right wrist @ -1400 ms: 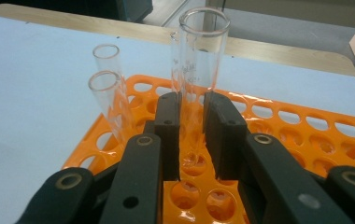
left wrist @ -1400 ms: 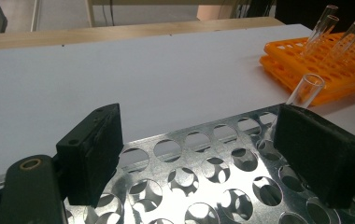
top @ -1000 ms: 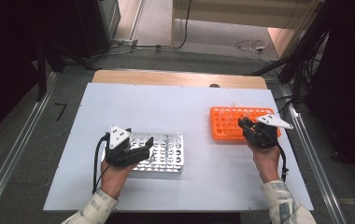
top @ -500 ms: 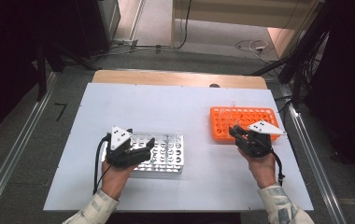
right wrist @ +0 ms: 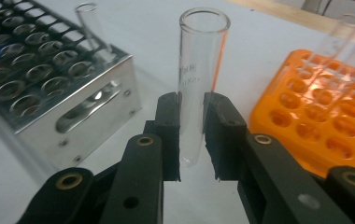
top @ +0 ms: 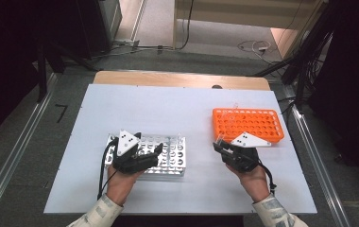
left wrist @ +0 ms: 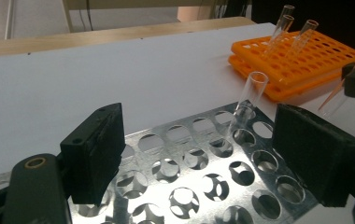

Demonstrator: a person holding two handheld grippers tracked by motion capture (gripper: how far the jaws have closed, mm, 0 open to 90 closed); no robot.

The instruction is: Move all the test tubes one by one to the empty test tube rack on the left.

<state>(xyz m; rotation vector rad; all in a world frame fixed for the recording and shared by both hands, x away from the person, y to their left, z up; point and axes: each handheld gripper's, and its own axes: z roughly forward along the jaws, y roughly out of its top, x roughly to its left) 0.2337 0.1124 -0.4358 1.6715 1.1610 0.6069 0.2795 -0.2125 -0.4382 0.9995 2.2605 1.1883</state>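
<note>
My right gripper (top: pixel 219 147) (right wrist: pixel 192 137) is shut on a clear glass test tube (right wrist: pixel 200 70) (top: pixel 220 139), held upright just above the table between the two racks. The orange plastic rack (top: pixel 248 124) (right wrist: pixel 325 107) lies to its right with two tubes (left wrist: pixel 283 23) standing at its far end. To the left is the metal rack (top: pixel 173 155) (right wrist: pixel 49 79) (left wrist: pixel 189 158), and one glass tube (left wrist: pixel 249 100) (right wrist: pixel 91 28) leans in a hole at its corner. My left gripper (top: pixel 147 144) (left wrist: pixel 203 149) hovers open over the metal rack, nothing between its pads.
Both racks rest on a white table board (top: pixel 158 109) with a wooden strip (top: pixel 177 79) at its far edge. Bare board stretches beyond the racks. Cables (top: pixel 253 46) lie on the floor behind the table, and metal rails (top: pixel 310 156) run along both sides.
My right gripper has drawn back from the orange rack toward the near left, carrying the test tube. The left gripper has stayed over the metal rack.
</note>
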